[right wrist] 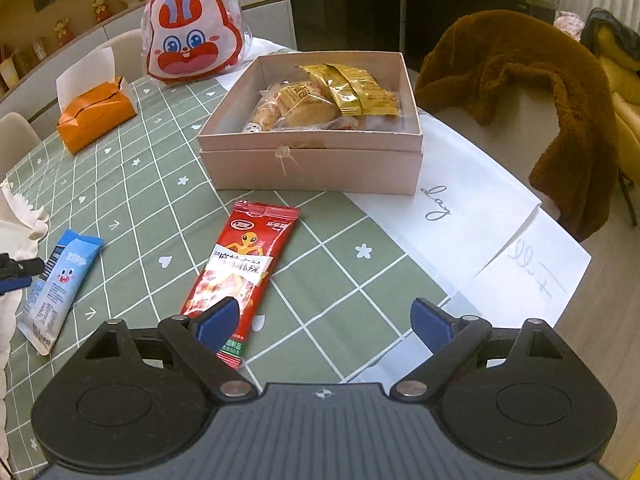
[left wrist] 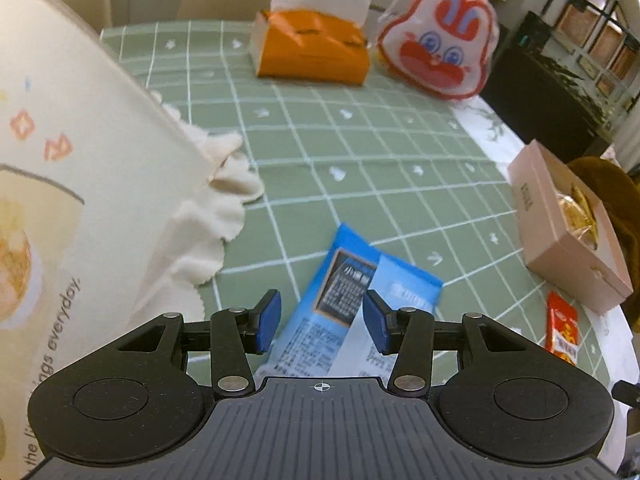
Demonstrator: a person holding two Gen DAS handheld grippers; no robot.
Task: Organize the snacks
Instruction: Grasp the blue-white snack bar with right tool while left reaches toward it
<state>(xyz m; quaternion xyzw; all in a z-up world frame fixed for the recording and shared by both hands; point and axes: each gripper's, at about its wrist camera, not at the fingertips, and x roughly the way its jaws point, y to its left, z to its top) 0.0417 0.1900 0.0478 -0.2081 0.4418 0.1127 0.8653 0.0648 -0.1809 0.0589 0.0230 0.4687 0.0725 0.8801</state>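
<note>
A blue snack packet (left wrist: pixel 348 300) lies flat on the green checked tablecloth. My left gripper (left wrist: pixel 322 320) is open just above it, one pad on each side, not touching. The packet also shows in the right wrist view (right wrist: pixel 56 284). A red snack packet (right wrist: pixel 240 276) lies in front of a pink open box (right wrist: pixel 312 160) that holds several wrapped snacks. My right gripper (right wrist: pixel 324 322) is wide open and empty; its left pad (right wrist: pixel 218 322) hangs over the red packet's near end. In the left wrist view the box (left wrist: pixel 560 232) and red packet (left wrist: pixel 562 332) sit at the right.
An orange tissue box (left wrist: pixel 312 48) and a rabbit-face bag (left wrist: pixel 440 40) stand at the table's far side. A cream printed cloth bag (left wrist: pixel 80 200) fills the left. White paper sheets (right wrist: pixel 480 216) lie at the right edge, beside a chair with a brown coat (right wrist: pixel 520 80).
</note>
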